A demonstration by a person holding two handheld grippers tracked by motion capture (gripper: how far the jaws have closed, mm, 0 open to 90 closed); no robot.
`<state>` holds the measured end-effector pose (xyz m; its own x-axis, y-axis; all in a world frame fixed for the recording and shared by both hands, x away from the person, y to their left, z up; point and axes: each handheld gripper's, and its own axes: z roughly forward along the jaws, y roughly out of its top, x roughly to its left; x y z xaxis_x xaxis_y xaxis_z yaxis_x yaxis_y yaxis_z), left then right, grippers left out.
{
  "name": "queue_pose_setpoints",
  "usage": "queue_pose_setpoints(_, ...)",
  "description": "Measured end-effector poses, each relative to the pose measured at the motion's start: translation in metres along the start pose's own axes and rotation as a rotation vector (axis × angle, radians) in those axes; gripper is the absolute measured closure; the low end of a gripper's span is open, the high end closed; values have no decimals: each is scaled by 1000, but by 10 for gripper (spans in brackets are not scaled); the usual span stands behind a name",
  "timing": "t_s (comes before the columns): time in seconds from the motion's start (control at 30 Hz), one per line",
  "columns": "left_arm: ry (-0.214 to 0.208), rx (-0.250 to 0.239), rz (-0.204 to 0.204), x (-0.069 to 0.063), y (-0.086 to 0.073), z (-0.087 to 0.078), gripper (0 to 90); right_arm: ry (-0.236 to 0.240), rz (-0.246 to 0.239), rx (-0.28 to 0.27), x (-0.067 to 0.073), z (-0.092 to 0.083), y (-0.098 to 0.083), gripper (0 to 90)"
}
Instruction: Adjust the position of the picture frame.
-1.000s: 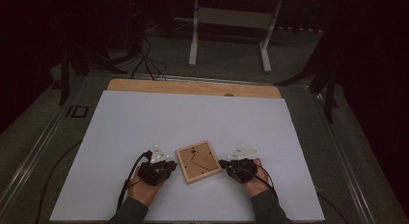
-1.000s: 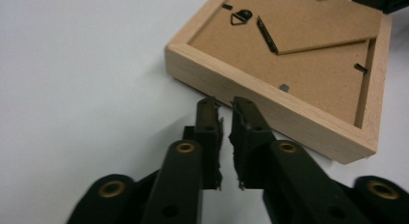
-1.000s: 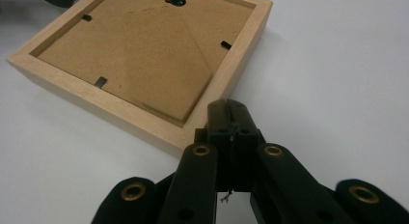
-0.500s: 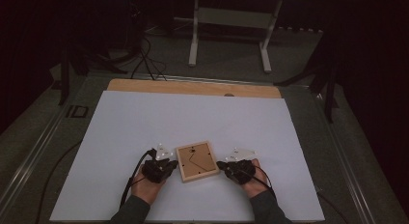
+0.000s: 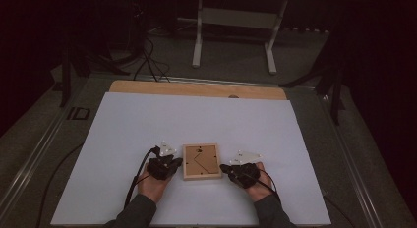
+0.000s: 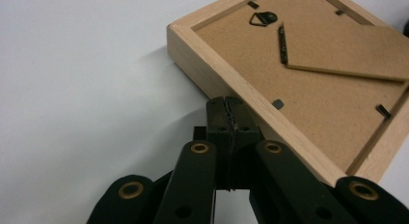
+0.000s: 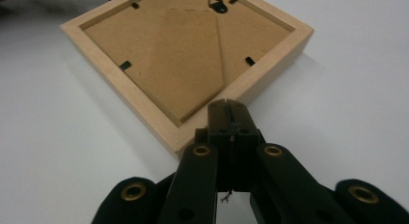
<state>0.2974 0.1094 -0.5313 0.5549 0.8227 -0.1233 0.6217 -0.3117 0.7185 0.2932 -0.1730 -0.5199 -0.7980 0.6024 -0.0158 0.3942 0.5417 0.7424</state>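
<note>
On the white counter (image 5: 147,120), near its front edge, a wooden frame (image 5: 201,161) is laid face down, so that its brown backing board, a black hanger (image 6: 263,17) and small black clips are turned upward. The frame is flanked by the two claws, one at each side. The left claw (image 5: 173,162) is clenched with nothing between its jaws, and its tip is set against the frame's left edge. The right claw (image 5: 224,168) is likewise clenched on nothing, its tip placed at the near right corner of the frame; whether it touches the wood cannot be told. In the right gripper view a folded stand (image 7: 185,55) is seen lying flat on the backing.
</note>
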Motion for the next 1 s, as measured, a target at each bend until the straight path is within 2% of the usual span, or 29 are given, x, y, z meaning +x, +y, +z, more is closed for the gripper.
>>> queue_pose_setpoints(0.17, 15, -6, -6, 5, 4, 5, 897, 9, -13, 2, 4, 1, 1, 899)
queue_pose_setpoints(0.43, 16, -12, -29, 13, 10, 10, 897, 35, -38, -2, 14, 3, 4, 898)
queue_pose_setpoints(0.7, 17, -10, -23, 18, 10, 9, 897, 48, -56, -3, 21, 5, 6, 898)
queue_pose_setpoints(0.87, 29, -41, -27, 20, 12, 2, 886, 45, -81, -8, 24, 7, 9, 897)
queue_pose_setpoints(1.0, 22, -73, -28, 20, 13, -11, 887, 24, -72, -28, 21, 5, 12, 898)
